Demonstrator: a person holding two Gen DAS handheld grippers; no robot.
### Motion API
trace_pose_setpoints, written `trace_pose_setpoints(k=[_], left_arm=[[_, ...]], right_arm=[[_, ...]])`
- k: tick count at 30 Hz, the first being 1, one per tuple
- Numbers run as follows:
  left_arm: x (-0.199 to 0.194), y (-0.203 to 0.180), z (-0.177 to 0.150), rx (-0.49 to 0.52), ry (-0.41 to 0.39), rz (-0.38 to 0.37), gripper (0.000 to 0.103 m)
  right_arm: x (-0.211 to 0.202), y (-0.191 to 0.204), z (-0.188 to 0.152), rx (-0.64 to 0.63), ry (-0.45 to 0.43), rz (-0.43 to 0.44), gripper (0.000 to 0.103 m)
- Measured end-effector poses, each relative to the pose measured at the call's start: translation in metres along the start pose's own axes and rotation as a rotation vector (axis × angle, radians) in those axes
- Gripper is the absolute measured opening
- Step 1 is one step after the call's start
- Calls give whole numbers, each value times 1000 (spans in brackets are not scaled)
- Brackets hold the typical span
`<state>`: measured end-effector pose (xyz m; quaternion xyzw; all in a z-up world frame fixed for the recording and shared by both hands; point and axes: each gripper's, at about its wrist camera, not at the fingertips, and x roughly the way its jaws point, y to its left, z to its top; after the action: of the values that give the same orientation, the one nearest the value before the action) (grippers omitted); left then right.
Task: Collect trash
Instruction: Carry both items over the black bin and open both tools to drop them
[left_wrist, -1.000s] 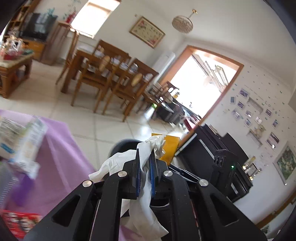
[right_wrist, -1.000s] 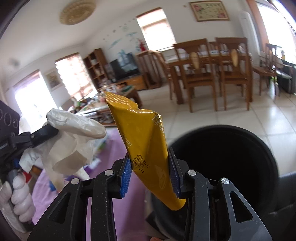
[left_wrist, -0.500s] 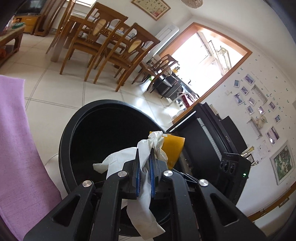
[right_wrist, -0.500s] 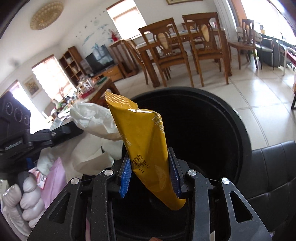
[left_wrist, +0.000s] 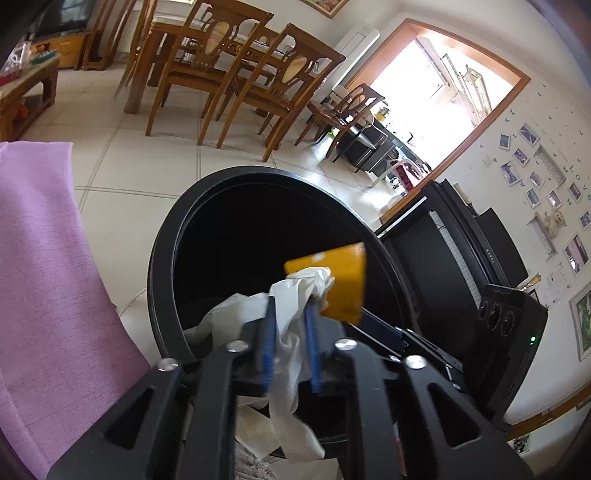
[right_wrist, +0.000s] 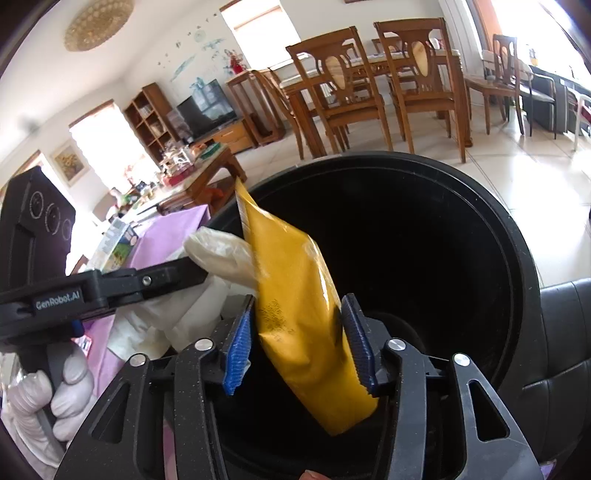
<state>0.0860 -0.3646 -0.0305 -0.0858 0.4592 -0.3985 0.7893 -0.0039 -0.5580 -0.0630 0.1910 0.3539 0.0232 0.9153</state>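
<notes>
A black round trash bin (left_wrist: 166, 236) (right_wrist: 517, 258) fills both views, its mouth dark inside. My left gripper (left_wrist: 290, 306) hovers over its near rim with its jaws opening. A crumpled white plastic piece (left_wrist: 291, 332) still hangs between the blue pads, which no longer pinch it. My right gripper (right_wrist: 299, 299) is over the bin mouth, jaws opening too. A yellow snack packet (right_wrist: 295, 295) (left_wrist: 340, 280) leans loose between its pads, tilted left. In the right wrist view the left gripper (right_wrist: 203, 267) comes in from the left with the white piece (right_wrist: 218, 251) at its tip, held by a gloved hand (right_wrist: 55, 398).
A purple cloth (left_wrist: 48, 277) covers the table left of the bin, with boxes (right_wrist: 118, 247) on it. Wooden dining chairs (left_wrist: 240, 74) and a table stand beyond on the tiled floor. A black piano (left_wrist: 461, 251) is to the right and a black leather seat (right_wrist: 561, 369) is beside the bin.
Both grippers have come down over the bin, which now fills the views. Their jaws have parted: the yellow packet has tilted loose, and the white piece is no longer pinched.
</notes>
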Motion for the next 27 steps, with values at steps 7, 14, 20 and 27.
trace_pose_setpoints(k=[7, 14, 20, 27], left_arm=[[-8, -22, -6, 135, -143, 177, 82], [19, -35, -17, 193, -146, 241, 82], [32, -33, -11, 152, -140, 174, 82], [25, -22, -17, 111, -151, 166, 91]], right_arm=[[-5, -14, 8, 43, -70, -5, 63], [-18, -35, 10, 80, -114, -26, 63], [-20, -46, 9, 104, -120, -37, 63], [-13, -27, 7, 49, -105, -66, 63]])
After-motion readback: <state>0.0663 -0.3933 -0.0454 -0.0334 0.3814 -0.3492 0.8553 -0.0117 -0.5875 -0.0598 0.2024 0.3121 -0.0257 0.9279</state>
